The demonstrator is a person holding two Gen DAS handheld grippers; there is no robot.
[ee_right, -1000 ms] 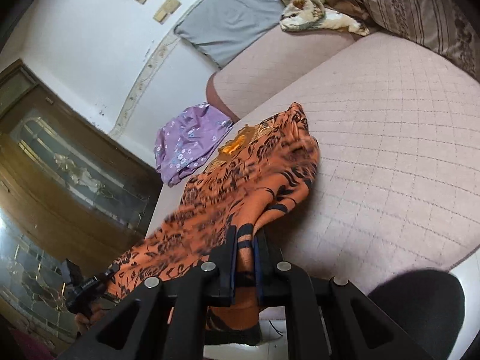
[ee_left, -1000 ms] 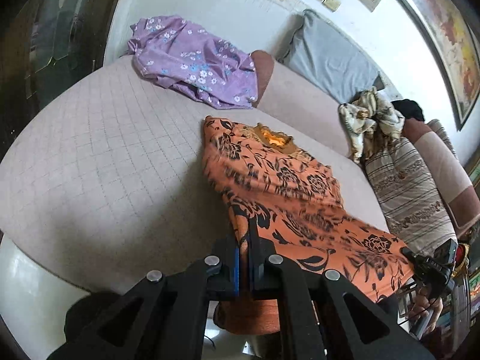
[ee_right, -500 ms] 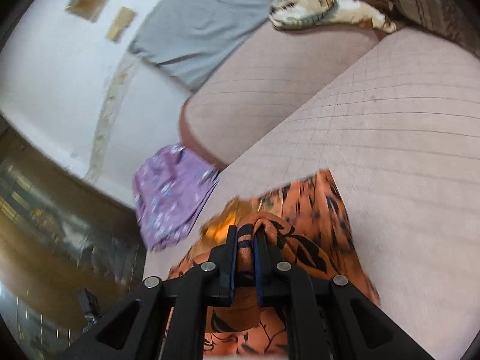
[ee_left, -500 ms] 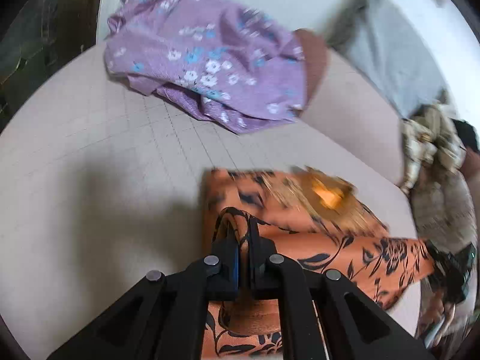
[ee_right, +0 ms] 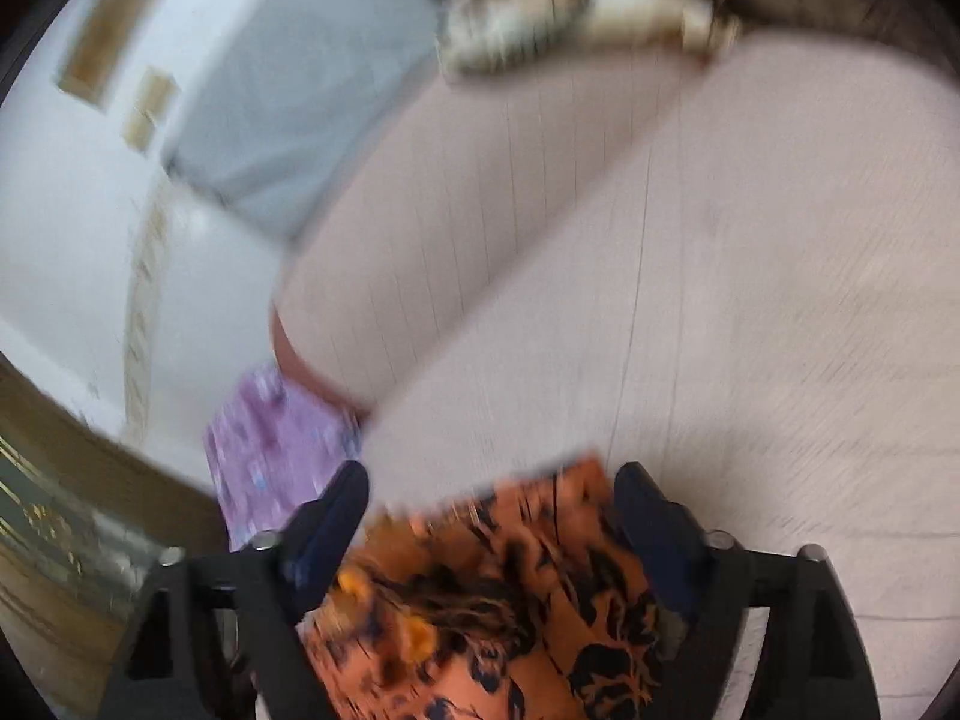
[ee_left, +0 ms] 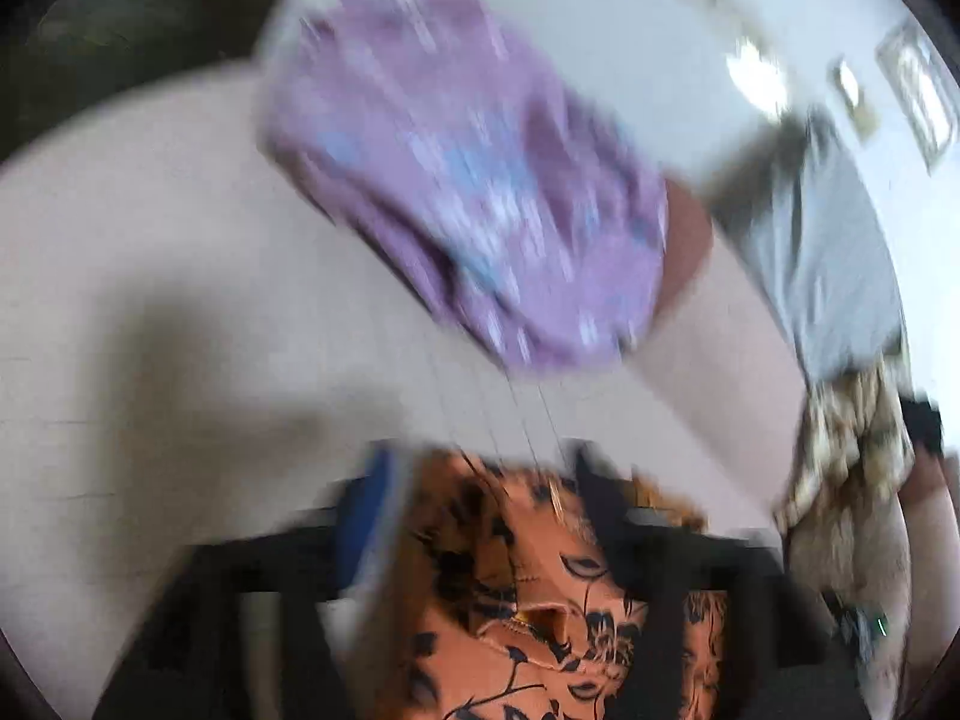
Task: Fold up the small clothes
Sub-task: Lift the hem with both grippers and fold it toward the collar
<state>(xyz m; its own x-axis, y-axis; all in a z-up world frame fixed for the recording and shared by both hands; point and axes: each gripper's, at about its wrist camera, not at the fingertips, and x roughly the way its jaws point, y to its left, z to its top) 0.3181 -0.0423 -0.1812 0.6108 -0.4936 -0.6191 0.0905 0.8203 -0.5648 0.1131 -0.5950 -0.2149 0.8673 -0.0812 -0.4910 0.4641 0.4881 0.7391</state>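
An orange garment with black flowers [ee_left: 528, 606] lies on the pinkish quilted bed [ee_left: 180, 312], folded over on itself. My left gripper [ee_left: 486, 468] is open, its fingers spread either side of the cloth's far edge. In the right wrist view the same garment [ee_right: 498, 600] lies between the open fingers of my right gripper [ee_right: 489, 480]. Both views are blurred by motion.
A purple flowered garment [ee_left: 474, 180] lies heaped at the far side of the bed, also in the right wrist view [ee_right: 270, 450]. A grey pillow [ee_left: 828, 252] leans on the white wall. A beige patterned cloth [ee_right: 540, 6] lies by the pillows.
Both grippers carried the orange garment's near edge forward over the rest of it, then opened and let go. Both cameras are moving.
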